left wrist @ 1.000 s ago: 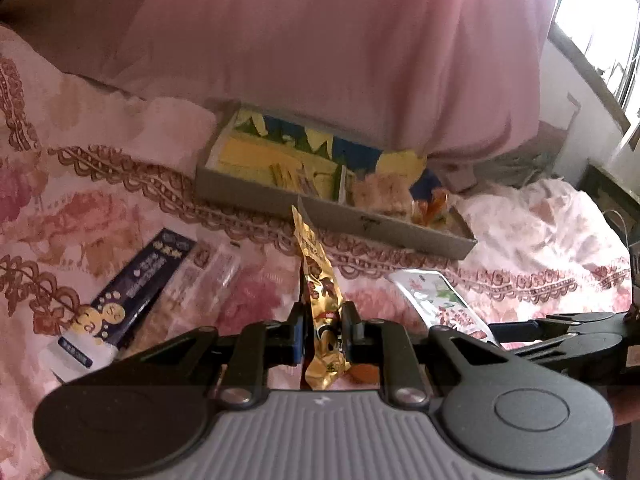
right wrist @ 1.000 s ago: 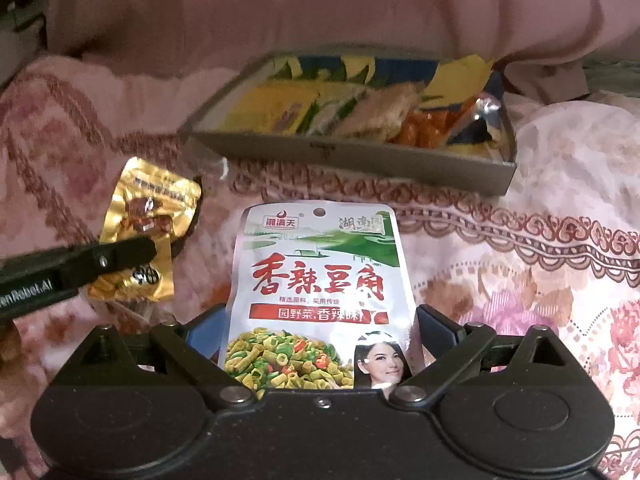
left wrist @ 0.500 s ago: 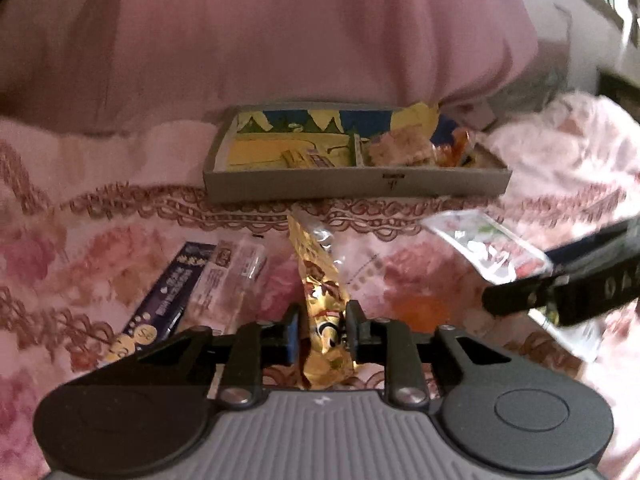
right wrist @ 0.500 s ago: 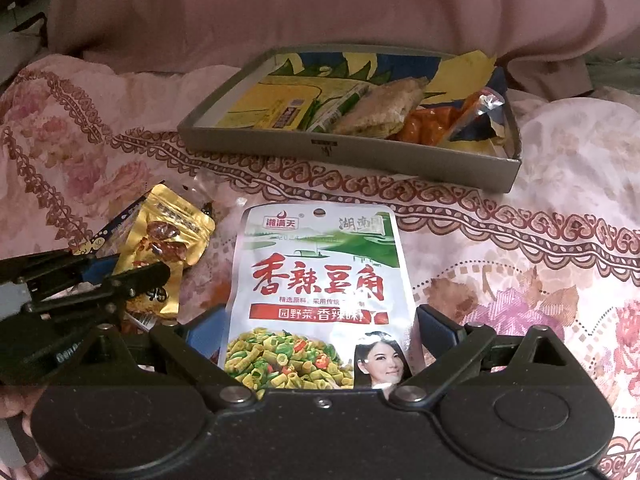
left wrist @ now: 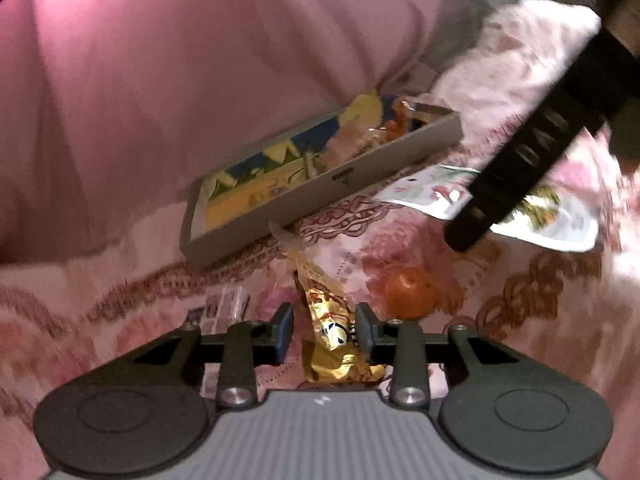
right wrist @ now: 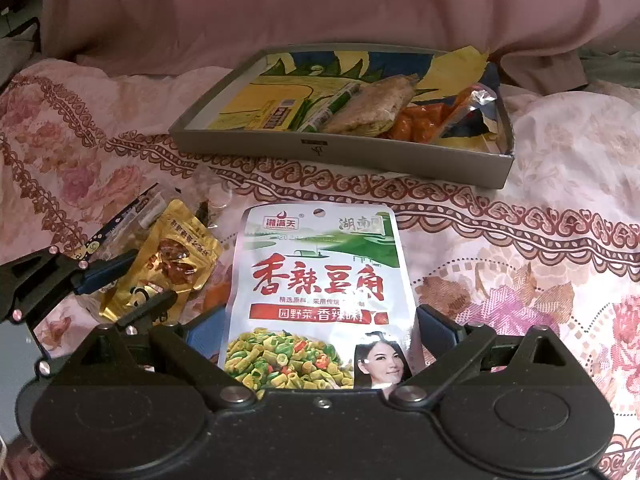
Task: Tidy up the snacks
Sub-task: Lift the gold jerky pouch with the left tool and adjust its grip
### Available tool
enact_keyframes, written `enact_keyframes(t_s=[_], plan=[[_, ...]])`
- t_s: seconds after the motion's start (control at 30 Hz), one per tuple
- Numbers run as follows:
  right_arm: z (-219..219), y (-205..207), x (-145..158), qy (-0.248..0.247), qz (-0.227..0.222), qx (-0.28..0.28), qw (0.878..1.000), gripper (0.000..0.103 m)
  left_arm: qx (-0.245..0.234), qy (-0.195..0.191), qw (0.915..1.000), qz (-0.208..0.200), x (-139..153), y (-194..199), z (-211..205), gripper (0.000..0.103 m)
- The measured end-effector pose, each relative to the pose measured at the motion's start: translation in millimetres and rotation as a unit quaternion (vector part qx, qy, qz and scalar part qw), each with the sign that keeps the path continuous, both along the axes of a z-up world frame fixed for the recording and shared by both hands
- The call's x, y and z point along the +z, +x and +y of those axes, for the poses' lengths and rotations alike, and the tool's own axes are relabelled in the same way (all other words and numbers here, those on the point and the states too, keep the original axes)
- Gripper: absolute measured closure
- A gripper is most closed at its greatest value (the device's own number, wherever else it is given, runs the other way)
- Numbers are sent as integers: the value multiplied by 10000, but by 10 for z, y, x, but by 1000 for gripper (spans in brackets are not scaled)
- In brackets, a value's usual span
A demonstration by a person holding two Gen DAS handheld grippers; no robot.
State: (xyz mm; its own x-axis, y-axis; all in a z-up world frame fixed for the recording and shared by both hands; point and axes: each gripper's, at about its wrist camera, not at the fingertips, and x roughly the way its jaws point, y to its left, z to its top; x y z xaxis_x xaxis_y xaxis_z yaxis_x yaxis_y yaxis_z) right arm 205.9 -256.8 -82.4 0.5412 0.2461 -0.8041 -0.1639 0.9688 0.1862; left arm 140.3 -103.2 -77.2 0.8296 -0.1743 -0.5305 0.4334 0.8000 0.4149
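Observation:
My left gripper (left wrist: pixel 324 330) has its jaws apart around a gold foil snack packet (left wrist: pixel 326 320), which lies loose between them on the bedspread; the same packet (right wrist: pixel 164 268) shows in the right wrist view with the left gripper (right wrist: pixel 124 280) around it. My right gripper (right wrist: pixel 320 334) is open, its fingers on either side of a white and green spicy-bean pouch (right wrist: pixel 320 292) lying flat; the pouch (left wrist: pixel 560 216) also shows in the left wrist view. A grey tray (right wrist: pixel 400 164) holding several snacks stands behind; the left wrist view shows it tilted (left wrist: pixel 320 196).
A small orange fruit (left wrist: pixel 410 292) lies by the gold packet. A dark blue packet and a clear wrapper (right wrist: pixel 136 216) lie at the left. A pink quilt (right wrist: pixel 320 4) rises behind the tray. The floral bedspread (right wrist: pixel 520 272) extends to the right.
My left gripper has opened, letting go of the gold packet, and has rolled so the tray looks tilted. The right gripper and its pouch have stayed put.

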Motion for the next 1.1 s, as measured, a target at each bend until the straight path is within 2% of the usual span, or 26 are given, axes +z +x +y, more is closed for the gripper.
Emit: enact_keyframes(t_s=[0.27, 0.4, 0.47, 0.5, 0.53, 0.57, 0.7, 0.77, 0.83, 0.93, 1.1], plan=[[-48, 11, 14, 30, -7, -104, 9999, 6, -215, 420, 9977, -478, -37, -104, -97, 57], [-56, 14, 6, 47, 15, -116, 9999, 6, -323, 314, 9989, -92, -65, -76, -115, 57], [-52, 16, 6, 41, 12, -103, 9999, 6, -172, 360, 9991, -149, -78, -48, -101, 57], [-49, 16, 5, 39, 12, -100, 9999, 6, -58, 389, 9990, -192, -77, -28, -91, 55], [-49, 19, 3, 42, 14, -100, 9999, 6, 102, 386, 9990, -196, -75, 5, -77, 48], [-50, 23, 1, 48, 18, -100, 9999, 6, 235, 331, 9991, -110, -70, 46, -54, 43], [-44, 25, -3, 52, 22, -97, 9999, 6, 477, -176, 9976, 466, -31, 174, 61, 48], [-43, 26, -6, 52, 22, -105, 9999, 6, 396, -298, 9968, 627, -12, 176, 83, 51], [-43, 25, -8, 57, 26, -106, 9999, 6, 299, -430, 9939, 974, -29, 195, 89, 47], [-42, 24, -10, 65, 15, -102, 9999, 6, 302, -428, 9936, 1004, -42, 179, 102, 46], [-57, 27, 14, 117, -42, -128, 9998, 6, 456, -733, 9874, 1329, -46, 257, 186, 37]])
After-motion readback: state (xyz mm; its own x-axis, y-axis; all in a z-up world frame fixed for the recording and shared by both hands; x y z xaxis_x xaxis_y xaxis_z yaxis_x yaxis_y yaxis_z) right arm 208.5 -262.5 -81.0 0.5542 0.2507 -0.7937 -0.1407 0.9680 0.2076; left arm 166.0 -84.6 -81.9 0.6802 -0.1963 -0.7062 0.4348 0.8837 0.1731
